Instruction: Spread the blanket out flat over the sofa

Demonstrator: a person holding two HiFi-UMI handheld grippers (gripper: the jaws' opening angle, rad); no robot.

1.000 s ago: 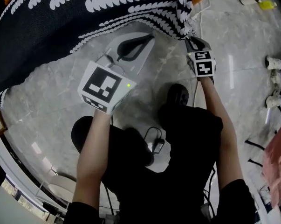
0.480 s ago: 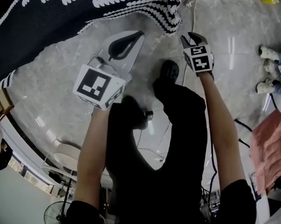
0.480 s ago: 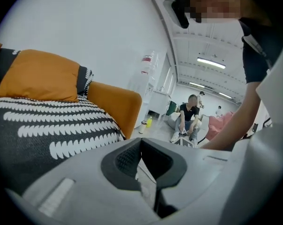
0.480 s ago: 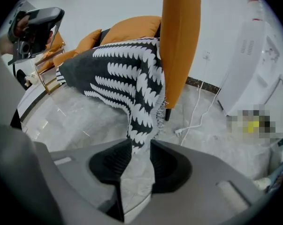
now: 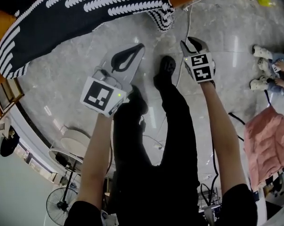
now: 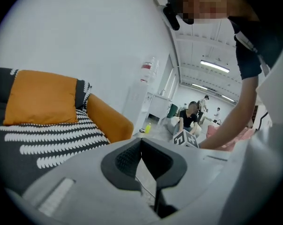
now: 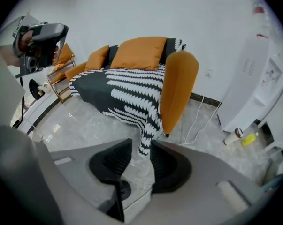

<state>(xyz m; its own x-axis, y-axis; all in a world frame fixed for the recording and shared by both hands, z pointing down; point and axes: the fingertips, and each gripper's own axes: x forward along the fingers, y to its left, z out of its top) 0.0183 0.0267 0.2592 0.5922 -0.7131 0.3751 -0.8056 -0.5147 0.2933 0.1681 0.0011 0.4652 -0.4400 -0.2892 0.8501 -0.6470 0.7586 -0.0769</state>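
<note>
Holding the left gripper (image 5: 140, 46) over the grey marble floor (image 5: 57, 84), short of the sofa's front edge and touching no cloth. Keeping its jaws closed, pad tips pressed together with nothing pinched. Carrying the right gripper (image 5: 192, 41) alongside, also above bare floor, with a narrow gap between its pads after just opening them. Gripping nothing there either, with only floor showing through the gap.

Looking along the right gripper's jaws at the blanket (image 7: 127, 95), black with rows of white leaf-like marks, laid across the seat of the orange sofa (image 7: 179, 86) up to the visible armrest. Hanging over the seat's front edge along most of its length, drooping lowest in a folded corner just beside that armrest, low toward the floor. Lying fairly smooth on the seat itself.

Leaning against the backrest behind the blanket, orange cushions (image 7: 140, 53). Trailing over the floor past the armrest, a white cord (image 7: 204, 118). Standing beyond it, near a white cabinet (image 7: 256, 78), a cup (image 7: 235, 136) and a yellow bottle (image 7: 248, 139). Lying well apart from the sofa in the head view, pink cloth (image 5: 266, 147).
</note>
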